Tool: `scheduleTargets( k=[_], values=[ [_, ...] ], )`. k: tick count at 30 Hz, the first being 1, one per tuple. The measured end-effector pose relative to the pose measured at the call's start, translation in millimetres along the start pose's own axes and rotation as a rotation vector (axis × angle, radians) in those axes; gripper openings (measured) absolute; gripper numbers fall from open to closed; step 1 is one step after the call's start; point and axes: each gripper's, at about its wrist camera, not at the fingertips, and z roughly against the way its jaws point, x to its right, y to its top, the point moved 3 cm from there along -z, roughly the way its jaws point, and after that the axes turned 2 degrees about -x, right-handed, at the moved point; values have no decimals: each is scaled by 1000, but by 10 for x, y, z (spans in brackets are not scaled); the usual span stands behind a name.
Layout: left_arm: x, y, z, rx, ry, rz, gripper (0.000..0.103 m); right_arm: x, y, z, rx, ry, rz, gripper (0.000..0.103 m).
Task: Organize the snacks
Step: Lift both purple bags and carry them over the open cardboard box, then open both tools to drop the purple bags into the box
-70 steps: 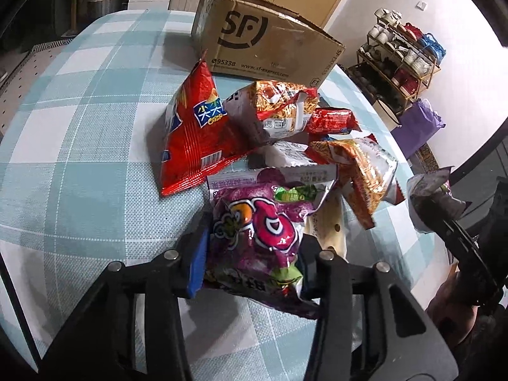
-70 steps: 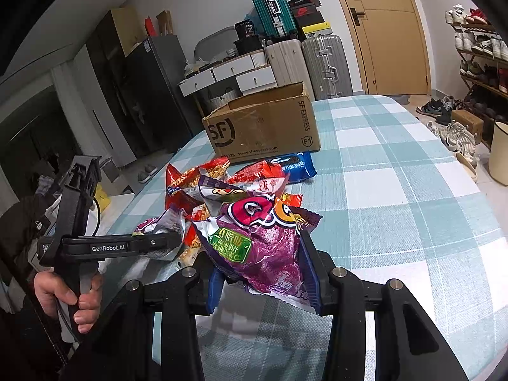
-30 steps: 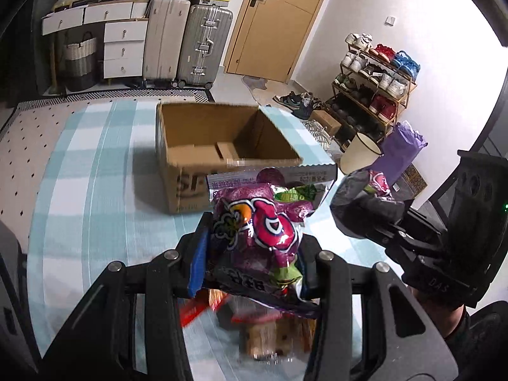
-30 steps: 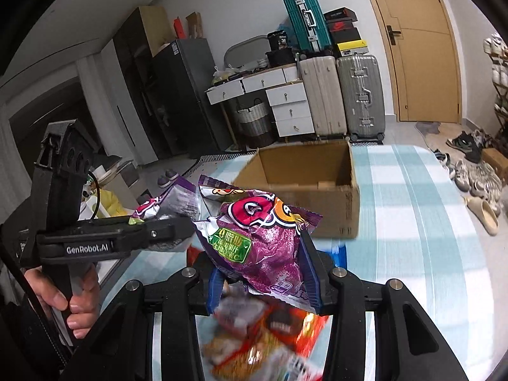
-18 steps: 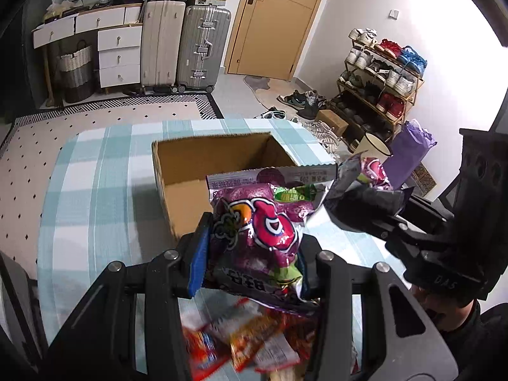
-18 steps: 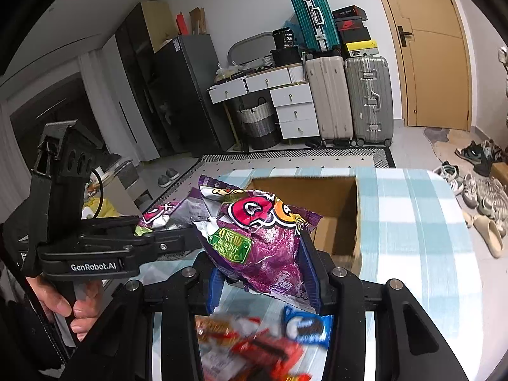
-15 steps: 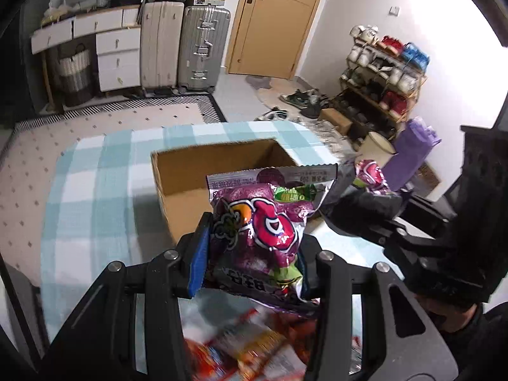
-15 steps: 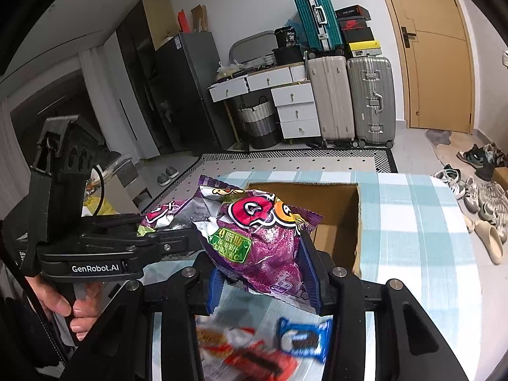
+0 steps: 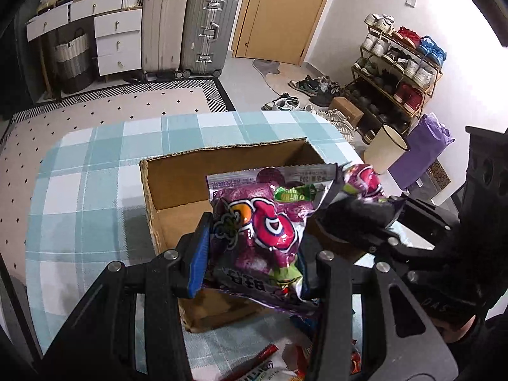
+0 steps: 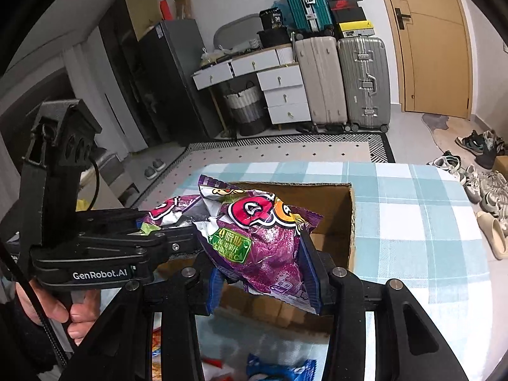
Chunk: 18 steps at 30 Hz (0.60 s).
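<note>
progress: barely started, box (image 9: 177, 190) looks empty | left gripper (image 9: 254, 260) clamped on purple snack bag (image 9: 260, 231), right gripper (image 10: 263, 270) clamped on its own purple bag (image 10: 263, 238), both just over the box | leftover snacks (image 10: 279, 370) below the tongs, unpacked

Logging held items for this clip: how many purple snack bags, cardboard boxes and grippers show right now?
Purple snack bags: 2
Cardboard box: 1
Grippers: 2, the left gripper and the right gripper, each shut on one bag
Total: 5
Loose snacks below are cut off, so they are not counted.
</note>
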Motion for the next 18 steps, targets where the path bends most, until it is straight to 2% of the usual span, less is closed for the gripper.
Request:
scheduleTargets(
  k=[5, 7, 10, 11, 13, 18],
  values=[
    [-76, -1, -154, -14, -7, 2, 43, 80, -44, -188, -19, -12, -4, 43],
    [-65, -18, -167, -13, 13, -19, 44, 103, -40, -226, -15, -26, -4, 44],
    [-93, -30, -147, -8, 41, -21, 65, 113, -36, -217, 5, -57, 12, 55],
    [-121, -27, -133, -3, 40, -6, 71, 124, -34, -196, 15, -51, 9, 61],
    [-163, -32, -76, 13, 31, 19, 72, 147, -38, -137, 33, -49, -5, 70],
    [-145, -101, 118, 35, 41, 24, 72, 156, -30, 55, 66, -49, -16, 70]
  ],
)
